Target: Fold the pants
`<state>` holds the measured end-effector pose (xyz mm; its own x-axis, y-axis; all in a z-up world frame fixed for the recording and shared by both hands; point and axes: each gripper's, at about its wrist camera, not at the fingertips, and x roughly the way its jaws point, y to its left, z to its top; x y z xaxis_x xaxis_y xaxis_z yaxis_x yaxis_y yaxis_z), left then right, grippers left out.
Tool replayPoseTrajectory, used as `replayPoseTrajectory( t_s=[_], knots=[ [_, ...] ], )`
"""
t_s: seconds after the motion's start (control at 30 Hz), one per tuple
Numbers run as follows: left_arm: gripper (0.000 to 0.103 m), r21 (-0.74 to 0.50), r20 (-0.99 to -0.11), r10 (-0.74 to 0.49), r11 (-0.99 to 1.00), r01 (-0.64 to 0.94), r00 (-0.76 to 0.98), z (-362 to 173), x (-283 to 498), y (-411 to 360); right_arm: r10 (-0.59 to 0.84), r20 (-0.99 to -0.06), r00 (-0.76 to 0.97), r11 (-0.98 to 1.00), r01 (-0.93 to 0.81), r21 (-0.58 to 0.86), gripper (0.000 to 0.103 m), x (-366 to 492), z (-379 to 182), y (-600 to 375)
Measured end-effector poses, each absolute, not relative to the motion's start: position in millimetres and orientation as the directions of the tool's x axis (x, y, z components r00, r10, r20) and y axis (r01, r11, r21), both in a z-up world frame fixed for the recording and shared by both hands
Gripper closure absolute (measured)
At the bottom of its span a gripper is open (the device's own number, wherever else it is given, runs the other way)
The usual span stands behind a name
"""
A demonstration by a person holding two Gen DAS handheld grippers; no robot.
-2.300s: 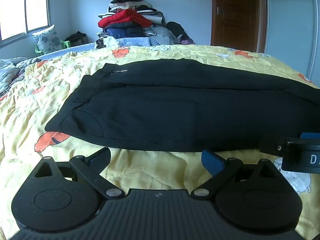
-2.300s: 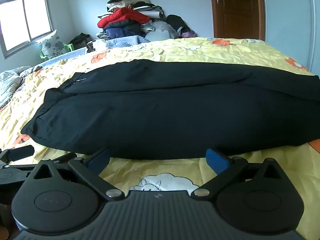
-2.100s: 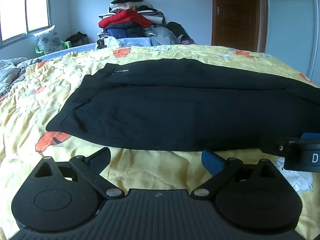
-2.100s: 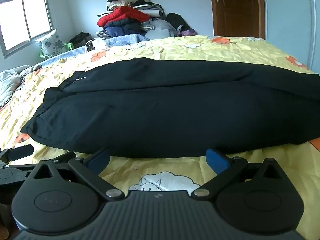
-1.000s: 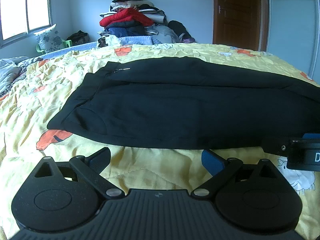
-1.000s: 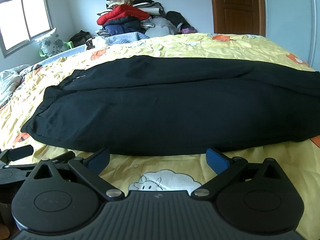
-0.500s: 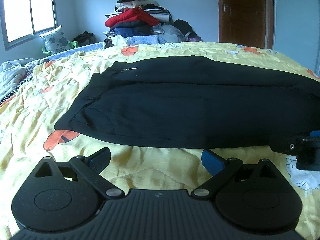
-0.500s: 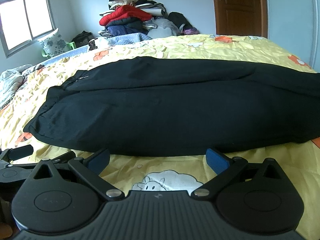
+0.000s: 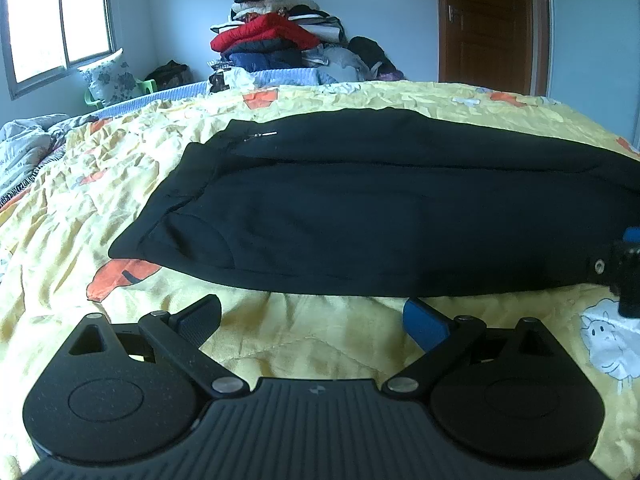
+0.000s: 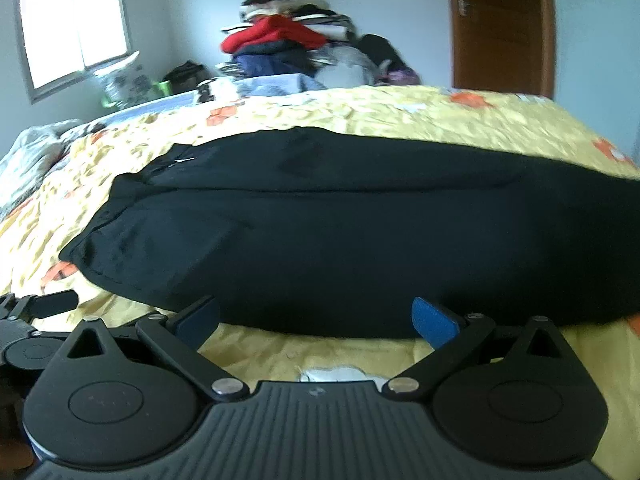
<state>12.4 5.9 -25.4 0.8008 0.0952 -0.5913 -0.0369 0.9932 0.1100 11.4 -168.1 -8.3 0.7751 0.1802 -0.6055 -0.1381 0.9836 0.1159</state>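
A pair of black fabric pants lies flat along the bed, spread over a crumpled yellow quilt with orange and white cartoon prints. The garment runs left to right, its legs folded one onto the other: the waistband end sits to the left, where a small silver zip pull shows near the far edge, and the legs stretch off toward the right edge of both views.

The left tool hovers low over the quilt just short of the near edge of the pants, its two blue-padded fingers spread wide apart with nothing between them. The right tool sits farther right along the same near edge, likewise gaping wide and empty, its pads close to the dark cloth; whether they touch it cannot be told, and this view is slightly blurred. In the left wrist view part of the right tool pokes in at the right border; in the right wrist view the left tool shows at the lower left.

Beyond the bed a tall heap of folded clothes topped by a red padded jacket stands against the pale wall. A brown wooden door is on the right, a bright sliding window on the left, with a floral cushion below it
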Motion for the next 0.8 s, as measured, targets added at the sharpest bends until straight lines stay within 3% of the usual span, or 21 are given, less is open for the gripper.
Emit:
replayPoseTrajectory(
  t_s=[0.17,0.37,0.57,0.8],
  knots=[
    [0.004,0.117,-0.577,0.096,0.993,-0.035,0.811,-22,17,11,0.246,-0.517,0.820,0.962,-0.270,0.030,0.000,16,11,-157],
    [0.004,0.168,-0.497,0.173,0.981,-0.102,0.850,-15,34,27,0.336,-0.215,0.917,0.850,-0.393,-0.349,0.000,25,46,-131],
    [0.004,0.127,-0.532,0.145,0.988,-0.090,0.834,-23,47,44,0.387,-0.367,0.846,0.822,-0.497,-0.279,0.000,132,57,-131],
    [0.000,0.048,-0.590,0.076,0.997,-0.060,0.804,-29,55,57,0.532,-0.477,0.699,0.795,-0.606,-0.001,0.000,247,40,-153]
  ],
)
